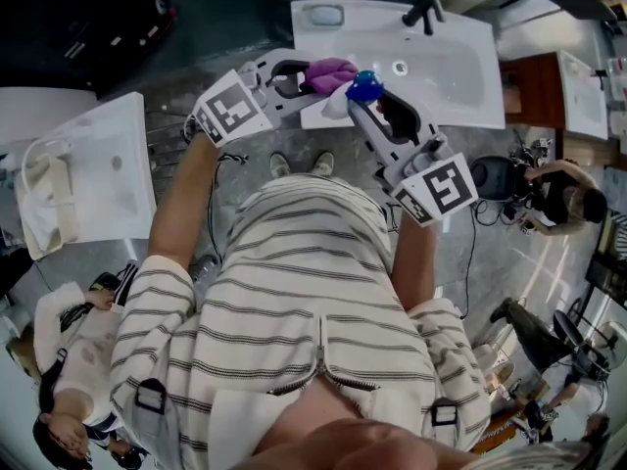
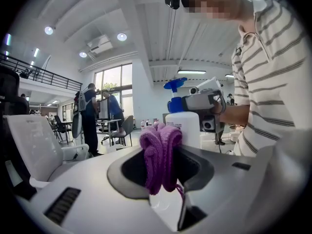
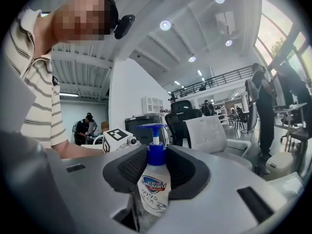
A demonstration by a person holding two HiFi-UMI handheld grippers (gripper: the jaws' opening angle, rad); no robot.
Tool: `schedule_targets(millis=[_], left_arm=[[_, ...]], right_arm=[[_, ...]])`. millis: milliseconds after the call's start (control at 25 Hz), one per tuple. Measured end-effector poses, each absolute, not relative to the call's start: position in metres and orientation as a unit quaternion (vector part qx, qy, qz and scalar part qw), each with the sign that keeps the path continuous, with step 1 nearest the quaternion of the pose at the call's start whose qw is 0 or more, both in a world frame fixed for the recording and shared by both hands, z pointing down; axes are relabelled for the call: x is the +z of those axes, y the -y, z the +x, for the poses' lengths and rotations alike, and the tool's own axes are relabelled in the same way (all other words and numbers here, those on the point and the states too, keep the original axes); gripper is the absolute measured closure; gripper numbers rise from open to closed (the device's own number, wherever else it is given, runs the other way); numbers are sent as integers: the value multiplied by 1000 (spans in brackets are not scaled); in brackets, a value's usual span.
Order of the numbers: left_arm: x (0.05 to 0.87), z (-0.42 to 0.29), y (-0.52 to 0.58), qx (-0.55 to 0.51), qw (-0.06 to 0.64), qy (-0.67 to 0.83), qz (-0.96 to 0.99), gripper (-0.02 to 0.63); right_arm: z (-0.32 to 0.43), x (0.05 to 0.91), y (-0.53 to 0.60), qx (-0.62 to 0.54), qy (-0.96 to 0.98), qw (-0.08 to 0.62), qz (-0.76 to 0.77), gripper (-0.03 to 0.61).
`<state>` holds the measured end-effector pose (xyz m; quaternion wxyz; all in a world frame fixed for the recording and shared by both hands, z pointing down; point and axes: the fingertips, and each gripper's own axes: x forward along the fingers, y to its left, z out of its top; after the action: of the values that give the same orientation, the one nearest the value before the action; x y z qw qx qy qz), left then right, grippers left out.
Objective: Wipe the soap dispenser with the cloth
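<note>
My right gripper (image 3: 155, 172) is shut on the soap dispenser (image 3: 155, 184), a clear-white labelled bottle with a blue pump, upright between the jaws. In the head view the blue pump (image 1: 364, 88) shows above the sink's near edge, with the right gripper (image 1: 377, 106) behind it. My left gripper (image 2: 161, 165) is shut on a bunched purple cloth (image 2: 161, 152). The cloth (image 1: 331, 71) lies right beside the pump head, on its left. In the left gripper view the dispenser (image 2: 183, 123) stands just behind the cloth; whether they touch I cannot tell.
A white sink (image 1: 460, 67) with a black faucet (image 1: 424, 10) and a soap dish (image 1: 324, 15) lies ahead. Another white basin (image 1: 98, 164) is at the left, a wooden cabinet (image 1: 529, 91) at the right. People stand or sit around the room.
</note>
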<state>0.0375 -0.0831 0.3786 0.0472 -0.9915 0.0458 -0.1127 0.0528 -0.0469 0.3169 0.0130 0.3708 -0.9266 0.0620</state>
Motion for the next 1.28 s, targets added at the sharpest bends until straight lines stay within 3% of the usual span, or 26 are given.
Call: schedule_targets(millis=[640,1280], left_arm=[[408,43,78,-173,119,-53,-976,483],[426,24,74,-196,106,-69,-972,480]], right_arm=[[50,310,41,58,926,3,372,445],[46,302,46,60,926,-7,372,445]])
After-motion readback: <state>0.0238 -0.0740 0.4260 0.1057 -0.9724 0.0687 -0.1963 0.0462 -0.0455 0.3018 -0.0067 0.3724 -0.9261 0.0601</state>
